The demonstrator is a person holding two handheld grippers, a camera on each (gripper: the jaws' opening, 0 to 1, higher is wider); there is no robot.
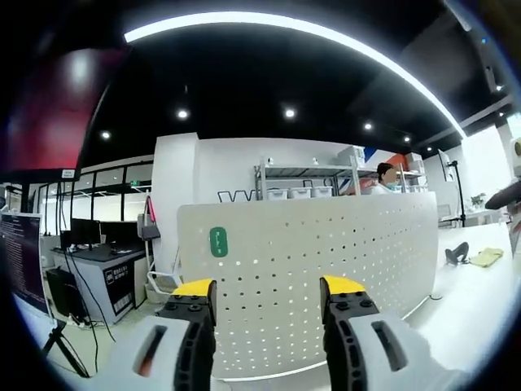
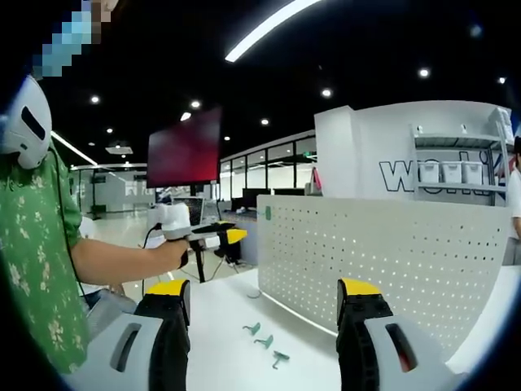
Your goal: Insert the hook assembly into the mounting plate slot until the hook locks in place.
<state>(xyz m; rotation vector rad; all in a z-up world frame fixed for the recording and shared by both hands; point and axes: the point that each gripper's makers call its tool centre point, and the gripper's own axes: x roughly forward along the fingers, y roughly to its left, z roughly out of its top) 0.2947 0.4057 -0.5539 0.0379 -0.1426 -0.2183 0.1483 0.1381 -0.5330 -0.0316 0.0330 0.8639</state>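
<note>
Hovering over a white tabletop (image 2: 220,326), I am holding both grippers with jaws spread and nothing between them, facing the perforated mounting plate (image 1: 326,261) that is standing upright along the tabletop's far side. Three small teal hooks (image 2: 263,341) are lying in a loose row on the tabletop, just in front of the plate's foot and between the right gripper (image 2: 264,314) jaws as that view frames them. The risk I am judging: the left gripper (image 1: 267,305) is aiming straight at the plate with no hook in its frame, so reaching from there could mean groping blind or bumping the panel. The hooks also look small and light, likely to skid away under a careless pinch. The right gripper view is giving me the hooks and the other gripper raised in a hand (image 2: 183,254); the left gripper view is giving me a green tag (image 1: 218,242) on the plate
</note>
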